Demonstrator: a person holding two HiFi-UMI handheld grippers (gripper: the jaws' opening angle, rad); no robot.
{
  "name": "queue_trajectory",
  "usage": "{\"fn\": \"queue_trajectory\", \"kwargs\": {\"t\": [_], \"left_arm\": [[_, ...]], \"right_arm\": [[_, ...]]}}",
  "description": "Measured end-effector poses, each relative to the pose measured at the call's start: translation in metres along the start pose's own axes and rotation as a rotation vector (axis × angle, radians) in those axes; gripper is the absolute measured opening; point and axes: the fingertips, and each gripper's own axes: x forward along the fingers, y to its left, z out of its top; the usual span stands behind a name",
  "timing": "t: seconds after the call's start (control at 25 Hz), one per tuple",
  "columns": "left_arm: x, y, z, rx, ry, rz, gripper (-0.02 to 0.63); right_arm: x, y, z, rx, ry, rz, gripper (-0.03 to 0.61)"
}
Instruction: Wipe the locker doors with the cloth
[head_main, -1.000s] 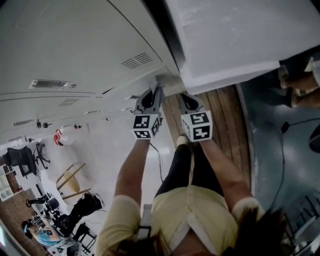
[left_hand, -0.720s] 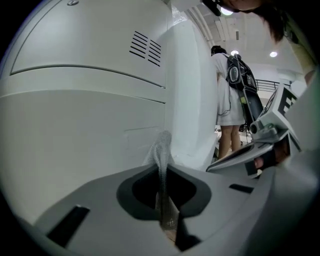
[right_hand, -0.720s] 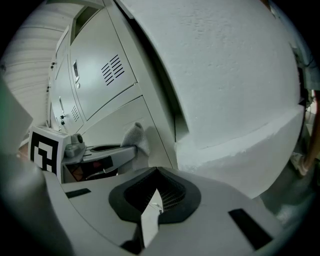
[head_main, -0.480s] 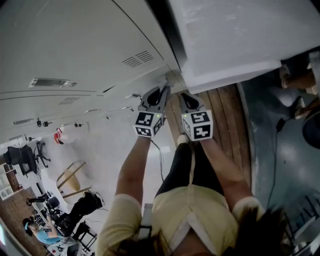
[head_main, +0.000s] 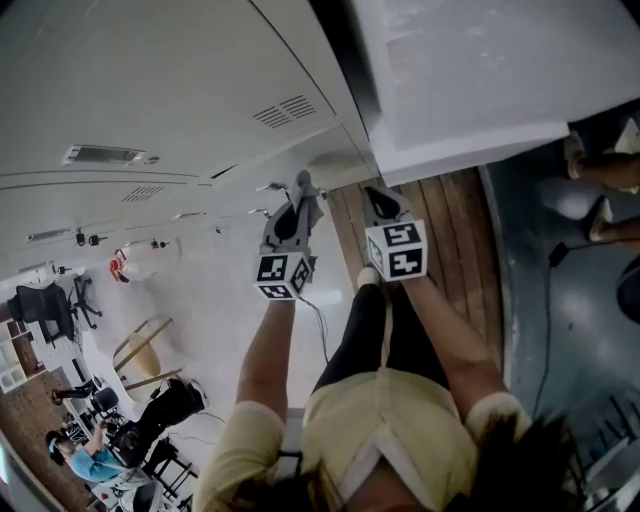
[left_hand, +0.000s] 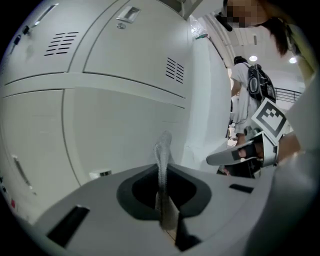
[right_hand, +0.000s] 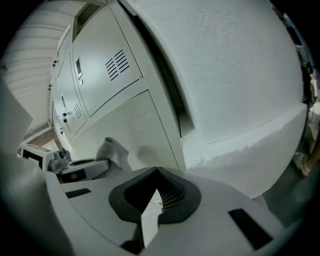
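Note:
The pale grey locker doors (head_main: 170, 110) with vent slots fill the upper left of the head view. My left gripper (head_main: 302, 186) points at the lower door near its right edge, shut on a thin white cloth (left_hand: 162, 150) that stands edge-on between the jaws and reaches the door (left_hand: 125, 130). In the right gripper view the cloth (right_hand: 114, 149) bunches at the left gripper's tip against the door (right_hand: 145, 130). My right gripper (head_main: 376, 194) is beside it, to the right, shut with nothing in it (right_hand: 156, 176).
A big white pillar or block (head_main: 470, 80) juts out right of the lockers, close above the right gripper. Wooden floor boards (head_main: 450, 230) lie below. People, chairs (head_main: 145, 360) and gear stand at the lower left; a person (left_hand: 250, 95) is behind.
My left gripper has slid left and a little back along the lower door with the cloth. The right gripper has hardly moved.

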Motion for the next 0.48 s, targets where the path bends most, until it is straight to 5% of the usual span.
{"fn": "queue_trajectory", "kwargs": {"t": [0.48], "left_arm": [[-0.036,0.067,-0.033,-0.066,0.043,0.237,0.017]], "right_arm": [[0.009,0.013,-0.009,-0.014,0.024,0.023,0.003]]}}
